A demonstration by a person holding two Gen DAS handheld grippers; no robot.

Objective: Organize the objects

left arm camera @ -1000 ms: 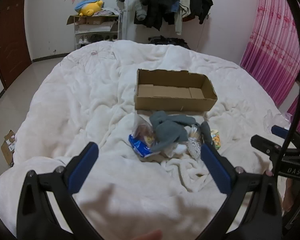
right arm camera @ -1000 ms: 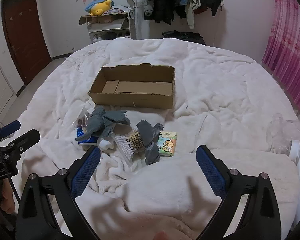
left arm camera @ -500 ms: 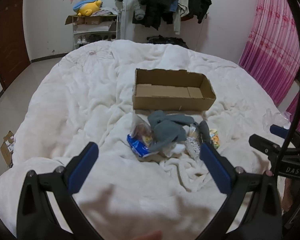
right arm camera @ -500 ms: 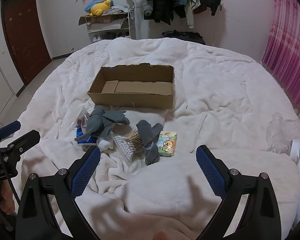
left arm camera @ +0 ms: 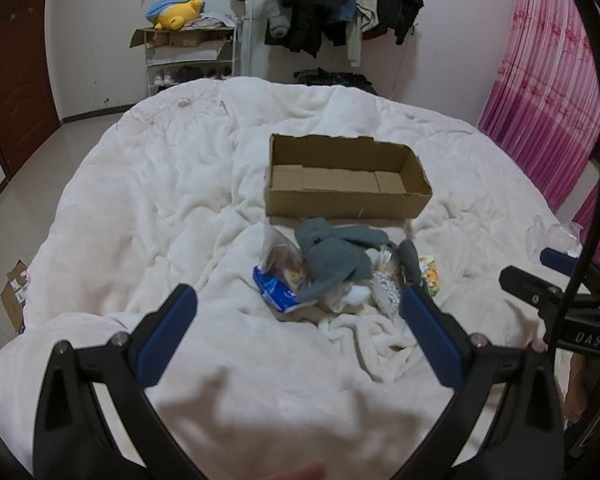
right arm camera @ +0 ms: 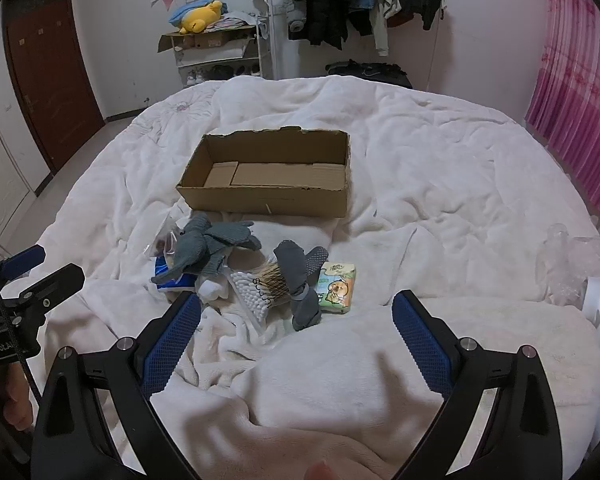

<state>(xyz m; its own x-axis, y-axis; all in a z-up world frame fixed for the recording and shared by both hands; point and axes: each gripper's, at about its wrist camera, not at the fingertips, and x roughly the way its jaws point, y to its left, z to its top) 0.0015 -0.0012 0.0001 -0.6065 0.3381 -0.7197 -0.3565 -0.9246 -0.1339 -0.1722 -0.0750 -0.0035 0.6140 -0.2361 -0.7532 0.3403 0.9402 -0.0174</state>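
You were at the very start of the job: nothing had gone into the cardboard box (right arm camera: 268, 178), which sat empty on the white blanket (right arm camera: 440, 160) past the heap of things. Your left gripper (left arm camera: 296, 304) hung over the near fold of the blanket with its jaws spread wide and nothing between them, and your right gripper (right arm camera: 296, 312) was just as wide apart and just as bare.

The heap lay between you and the box, close to its near wall: a grey glove (right arm camera: 212, 246) draped over a blue packet (left arm camera: 274, 290), a bag of cotton swabs (right arm camera: 256, 286), a dark grey sock (right arm camera: 300, 276) and a small tissue pack (right arm camera: 336, 288) beside the sock. A crumpled clear plastic wrapper (right arm camera: 572, 260) sat well apart, off to your right.

As I judged it, your next move was to pick one item; the tissue pack looked simplest for your right side, since it lay at the heap's edge with little on top. You would have needed to come down over it and close squarely on the pack without catching the sock
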